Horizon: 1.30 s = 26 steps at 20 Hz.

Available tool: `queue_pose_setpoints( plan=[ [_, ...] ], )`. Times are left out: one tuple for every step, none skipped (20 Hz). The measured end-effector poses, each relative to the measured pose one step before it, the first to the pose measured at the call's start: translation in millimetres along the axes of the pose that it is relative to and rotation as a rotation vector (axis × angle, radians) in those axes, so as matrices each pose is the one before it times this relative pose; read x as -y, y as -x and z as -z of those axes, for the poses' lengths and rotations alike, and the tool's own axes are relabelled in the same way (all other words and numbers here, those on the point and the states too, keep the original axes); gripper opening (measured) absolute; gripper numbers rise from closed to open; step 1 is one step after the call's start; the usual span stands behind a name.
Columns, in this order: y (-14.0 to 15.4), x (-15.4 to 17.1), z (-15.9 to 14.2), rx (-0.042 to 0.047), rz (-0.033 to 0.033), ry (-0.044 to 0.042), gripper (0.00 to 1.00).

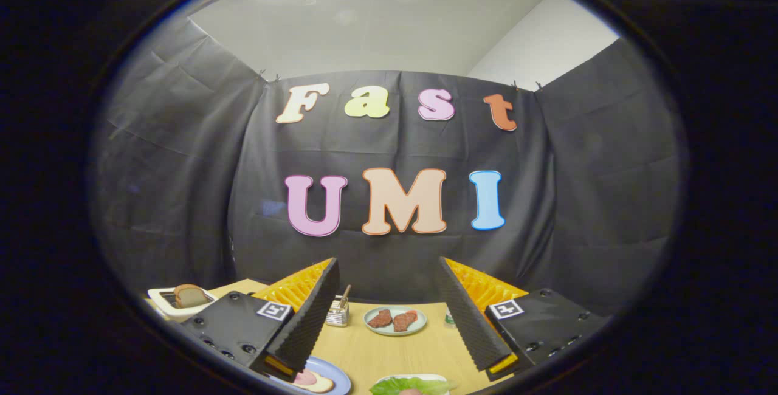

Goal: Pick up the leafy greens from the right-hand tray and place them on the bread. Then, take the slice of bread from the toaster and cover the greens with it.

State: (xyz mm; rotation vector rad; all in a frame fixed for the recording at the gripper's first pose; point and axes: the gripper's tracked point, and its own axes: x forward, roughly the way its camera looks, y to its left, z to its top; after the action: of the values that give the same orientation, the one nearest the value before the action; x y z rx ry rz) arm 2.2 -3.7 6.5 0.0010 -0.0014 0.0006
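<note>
The gripper (389, 310) is held above the table (377, 352) with its fingers spread wide and nothing between them; nothing is gripped. The greens (413, 386) are seen close below and just ahead, between the fingers and nearer the right one, lying on a white tray (389, 378) with something small and pinkish on top that cannot be made out. By the left fingertip a blue plate (337, 377) is seen carrying bread (316, 383) with a pink slice on it; no greens are laid there, so the first step is judged not yet done. Beyond the left finger a white toaster (161, 301) is seen with a slice (188, 295) standing in its slot, so the covering step is also left. Farther ahead, between the fingers, a plate of meat (395, 320) and a small holder (337, 313) are set on the table. The whole task is judged to remain: the greens are to be grasped, carried left to the bread, then the toaster slice fetched and laid over them.
</note>
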Motion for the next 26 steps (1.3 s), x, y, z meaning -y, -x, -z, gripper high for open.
queue_pose_setpoints(
  plan=[
    [1.25, 0.22, 0.55, -0.00054, -0.0016, 0.00257, 1.0],
    [0.4, -0.19, 0.1, -0.00102, -0.00108, 0.00234, 1.0],
    [0.72, 0.55, 0.37, 0.00033, 0.00104, 0.00025, 1.0],
    [0.55, 0.54, 1.01, -0.00068, -0.00002, -0.00179, 1.0],
    [-0.14, 0.3, 0.6, -0.00011, 0.00167, -0.00264, 1.0],
    [0.46, 0.38, -0.03, 0.00048, 0.0011, -0.00177, 1.0],
    [1.18, 1.4, -0.09, -0.00055, 0.00166, -0.00089, 1.0],
    [0.04, 1.48, -0.53, 0.00164, 0.00133, -0.00131, 1.0],
    [0.21, 1.35, -0.94, 0.00028, 0.00222, -0.00142, 1.0],
    [-0.08, 1.57, -0.14, 0.00062, 0.00123, -0.00291, 1.0],
    [-0.42, 1.62, 0.59, 0.00016, 0.00129, -0.00172, 1.0],
    [-0.22, 1.21, -0.4, -0.00047, 0.0006, -0.00046, 1.0],
    [0.22, 1.48, 0.03, -0.00043, -0.00058, -0.00003, 1.0],
    [0.02, 1.45, -0.45, -0.00127, -0.0003, 0.00165, 1.0],
    [-0.1, 1.84, 0.37, -0.00318, -0.00062, 0.00197, 1.0],
    [0.28, 1.26, 1.96, -0.00323, -0.00467, -0.00041, 1.0],
    [-0.58, 1.67, 1.33, -0.00578, -0.0038, 0.00073, 1.0],
    [-0.56, 2.21, 1.98, -0.00681, -0.00507, 0.00358, 1.0],
    [-1.95, 2.22, 2.25, -0.00635, -0.00689, 0.00466, 1.0],
    [-1.95, 1.93, 1.8, -0.01042, -0.01116, 0.00306, 1.0],
    [-1.99, -0.46, 6.05, -0.0179, -0.01976, -0.00253, 1.0],
    [-2.01, 0.0, 4.67, -0.02048, -0.02025, -0.00283, 1.0],
    [-1.72, 2.37, 4.24, -0.0166, -0.01627, 0.00098, 1.0],
    [-2.23, 3.1, 3.19, -0.0119, -0.01226, 0.00708, 1.0],
    [-2.62, 4.71, 3.45, -0.01218, -0.01007, 0.00886, 1.0],
    [-2.43, 2.18, 4.92, -0.0145, -0.01848, 0.00849, 1.0]
  ],
)
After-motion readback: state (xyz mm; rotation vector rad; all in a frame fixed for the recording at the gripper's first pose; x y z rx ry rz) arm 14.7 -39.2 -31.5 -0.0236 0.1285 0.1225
